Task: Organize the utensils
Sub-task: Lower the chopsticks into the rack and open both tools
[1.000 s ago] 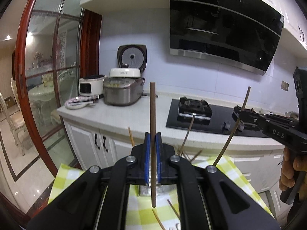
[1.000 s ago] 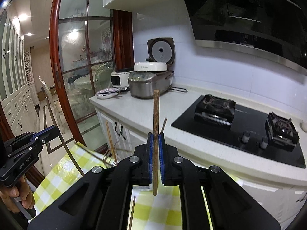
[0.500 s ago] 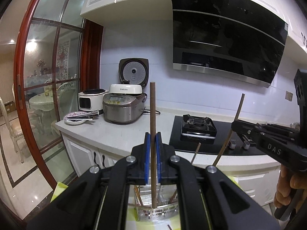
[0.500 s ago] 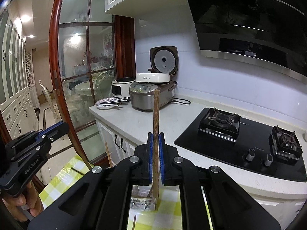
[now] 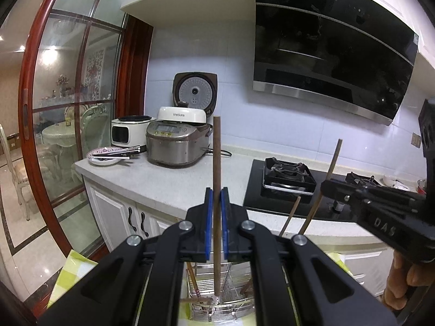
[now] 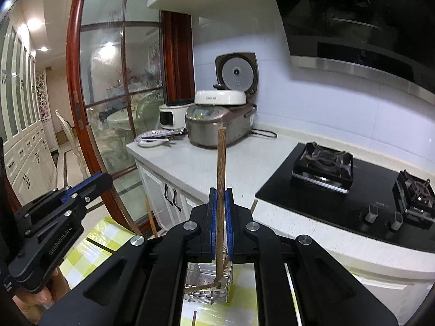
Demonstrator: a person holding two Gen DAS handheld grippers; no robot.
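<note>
My left gripper (image 5: 216, 212) is shut on a dark brown chopstick (image 5: 217, 163) held upright, its lower tip over a metal wire utensil basket (image 5: 228, 301) that holds several chopsticks. My right gripper (image 6: 220, 212) is shut on a lighter wooden chopstick (image 6: 220, 163), also upright, its lower end inside the same basket (image 6: 206, 288). The right gripper also shows in the left wrist view (image 5: 326, 184), holding its chopstick (image 5: 333, 163) at a slant. The left gripper shows at the left of the right wrist view (image 6: 106, 178).
The basket stands on a yellow-green checked cloth (image 6: 114, 231). A loose chopstick (image 6: 193, 317) lies on it. Behind are a white counter (image 5: 168, 182), rice cookers (image 5: 176, 141), a plate with utensils (image 5: 106, 156), a gas hob (image 6: 353, 187) and a range hood (image 5: 326, 54).
Both grippers have tilted down and come over the basket with their chopsticks. The basket has come into view below the chopstick tips, and the right chopstick's end has entered it.
</note>
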